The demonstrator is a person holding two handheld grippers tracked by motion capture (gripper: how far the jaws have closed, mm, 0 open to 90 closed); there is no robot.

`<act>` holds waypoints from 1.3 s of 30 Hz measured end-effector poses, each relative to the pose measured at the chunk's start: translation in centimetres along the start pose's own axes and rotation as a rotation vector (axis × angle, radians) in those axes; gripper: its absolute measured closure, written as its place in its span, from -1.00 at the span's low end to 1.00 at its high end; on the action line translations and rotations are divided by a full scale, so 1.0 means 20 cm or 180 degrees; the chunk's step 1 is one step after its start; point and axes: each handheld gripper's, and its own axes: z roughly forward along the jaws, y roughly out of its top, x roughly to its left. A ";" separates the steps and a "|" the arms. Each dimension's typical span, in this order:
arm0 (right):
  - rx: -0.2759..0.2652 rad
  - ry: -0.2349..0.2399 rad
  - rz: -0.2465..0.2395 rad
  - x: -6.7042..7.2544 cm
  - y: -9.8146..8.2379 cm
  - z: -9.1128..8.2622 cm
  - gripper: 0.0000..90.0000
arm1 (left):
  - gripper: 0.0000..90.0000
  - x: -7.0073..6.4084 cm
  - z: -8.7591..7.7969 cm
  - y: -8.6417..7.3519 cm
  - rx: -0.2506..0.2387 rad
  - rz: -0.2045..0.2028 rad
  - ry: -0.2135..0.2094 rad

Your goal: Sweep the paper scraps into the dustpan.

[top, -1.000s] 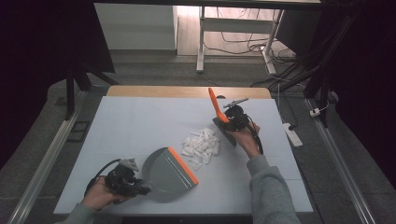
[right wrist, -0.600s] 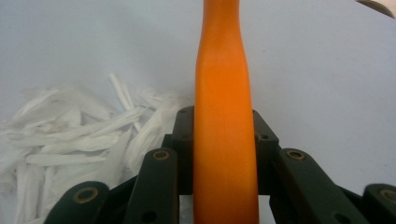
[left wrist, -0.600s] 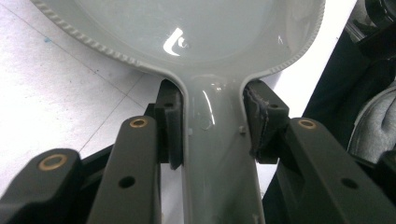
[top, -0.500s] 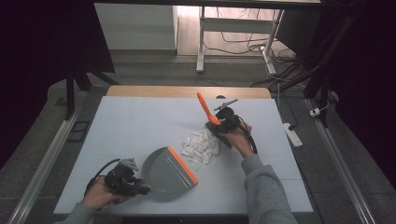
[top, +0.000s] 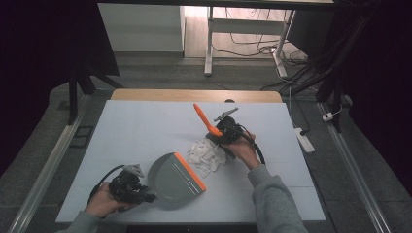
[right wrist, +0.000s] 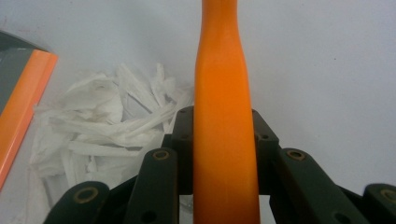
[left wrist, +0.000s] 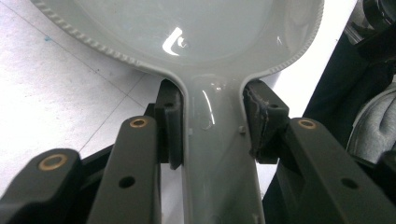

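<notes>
Sweeping has begun: the right gripper [top: 224, 132], its jaws closed on the orange brush handle [top: 204, 119], has moved from beyond the heap of white paper scraps [top: 206, 155] to touching its far side. The left gripper [top: 130, 187] has kept its place, jaws clamped on the grey dustpan [top: 170, 180], whose orange lip faces the heap. Everything sits on a pale blue table [top: 141, 126]; behind it are a dark floor, cables and a desk frame.
</notes>
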 end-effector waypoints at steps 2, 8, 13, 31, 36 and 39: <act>-0.0019 0.0012 0.0013 0.01 -0.01 0.00 0.57 | 0.36 0.00 0.00 0.00 0.0007 0.0005 -0.0008; -0.0046 0.0115 0.0018 0.05 -0.02 -0.01 0.57 | 0.36 0.00 0.00 0.00 -0.0002 -0.0014 -0.0005; -0.0051 0.0165 -0.0053 0.11 -0.02 -0.01 0.57 | 0.36 0.00 0.00 0.00 -0.0003 -0.0020 -0.0004; -0.0113 0.0316 -0.0308 0.31 -0.01 0.00 0.57 | 0.36 0.00 0.00 0.00 -0.0015 -0.0035 -0.0005; -0.0146 0.0374 -0.0272 0.31 -0.02 -0.01 0.57 | 0.36 0.00 0.00 0.00 -0.0014 -0.0037 -0.0006; -0.0178 0.0408 -0.0273 0.33 -0.02 -0.01 0.57 | 0.36 0.00 0.00 0.00 -0.0017 -0.0039 -0.0002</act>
